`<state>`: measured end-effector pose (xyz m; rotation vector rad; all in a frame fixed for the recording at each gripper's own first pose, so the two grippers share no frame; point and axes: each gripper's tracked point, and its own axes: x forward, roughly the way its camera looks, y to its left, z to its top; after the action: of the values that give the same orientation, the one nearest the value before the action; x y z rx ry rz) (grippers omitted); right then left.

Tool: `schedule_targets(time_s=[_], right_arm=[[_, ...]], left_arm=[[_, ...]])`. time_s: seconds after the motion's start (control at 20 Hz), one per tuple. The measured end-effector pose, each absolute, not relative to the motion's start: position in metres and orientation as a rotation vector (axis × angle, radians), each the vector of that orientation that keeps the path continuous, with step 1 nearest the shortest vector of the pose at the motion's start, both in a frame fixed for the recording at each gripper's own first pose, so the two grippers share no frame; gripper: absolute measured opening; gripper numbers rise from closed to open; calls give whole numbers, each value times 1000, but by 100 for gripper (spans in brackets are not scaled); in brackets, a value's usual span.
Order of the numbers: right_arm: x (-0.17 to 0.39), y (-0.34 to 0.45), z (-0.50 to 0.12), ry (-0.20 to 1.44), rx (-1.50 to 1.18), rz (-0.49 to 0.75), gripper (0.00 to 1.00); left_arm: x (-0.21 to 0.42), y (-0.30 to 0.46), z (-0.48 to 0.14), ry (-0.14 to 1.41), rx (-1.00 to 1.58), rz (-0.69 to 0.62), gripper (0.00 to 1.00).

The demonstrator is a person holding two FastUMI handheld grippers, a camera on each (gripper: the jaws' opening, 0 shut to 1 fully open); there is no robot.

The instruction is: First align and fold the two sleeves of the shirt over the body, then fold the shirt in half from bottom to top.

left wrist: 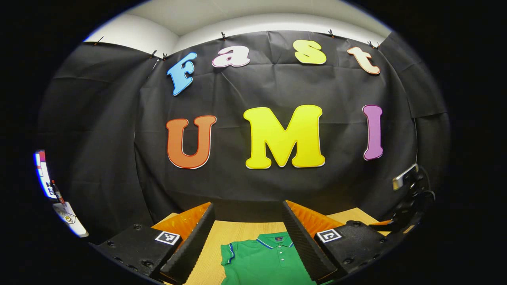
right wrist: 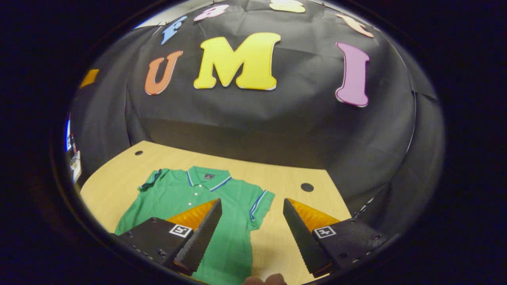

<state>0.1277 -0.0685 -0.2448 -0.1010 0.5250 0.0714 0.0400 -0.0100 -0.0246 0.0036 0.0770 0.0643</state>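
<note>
Shirt (right wrist: 186,209): green polo, flat on the table (right wrist: 289,178), collar toward the booth wall, both sleeves out to the sides, nothing folded yet.
Left gripper (left wrist: 248,237): fingers spread, above the shirt's collar end, holding nothing.
Right gripper (right wrist: 252,233): fingers spread, above the shirt's near sleeve (right wrist: 259,206), holding nothing.
Risk, as judged: pinching both fabric layers could drag the body with the sleeve and skew the fold.

Bare table (right wrist: 293,174) behind and right of the flat shirt (right wrist: 178,194), two dark holes (right wrist: 307,187) in the tabletop, cloth wall (right wrist: 277,126) closing the far edge, both tools gaping above it
</note>
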Motion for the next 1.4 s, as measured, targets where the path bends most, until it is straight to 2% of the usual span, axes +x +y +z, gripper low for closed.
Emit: schedule_targets(time_s=[0.25,0.65,0.8,0.9,0.95,1.0,1.05,1.1,1.15,1.2,1.25,1.35,1.4], right_arm=[[164,-71,-305,637,-106,84,95],[187,-81,-376,784,-131,92,97],[194,-84,-386,809,-104,90,91],[195,-86,-396,842,-84,92,80],[194,-85,-399,860,-73,99,70],[197,-87,-402,866,-77,93,68],[198,-88,-402,866,-80,93,53],[199,-88,-401,864,-83,93,47],[198,-87,-402,868,-80,96,34],[197,-88,-403,876,-75,96,28],[196,-88,-403,885,-61,100,11],[194,-91,-398,890,-32,92,9],[198,-91,-395,876,-7,95,5]], left_arm=[[49,-8,-30,107,21,88,100],[56,-7,-28,125,47,130,100],[59,-8,-30,134,44,138,100],[60,-7,-31,142,54,143,100],[61,-7,-30,142,57,145,100],[62,-7,-30,144,59,145,100],[63,-8,-30,144,59,145,100],[63,-9,-30,146,57,144,100],[65,-11,-31,148,56,142,100],[65,-12,-31,149,55,138,100],[66,-13,-31,149,56,135,100],[66,-16,-30,146,57,128,100],[67,-17,-30,146,56,126,100]])
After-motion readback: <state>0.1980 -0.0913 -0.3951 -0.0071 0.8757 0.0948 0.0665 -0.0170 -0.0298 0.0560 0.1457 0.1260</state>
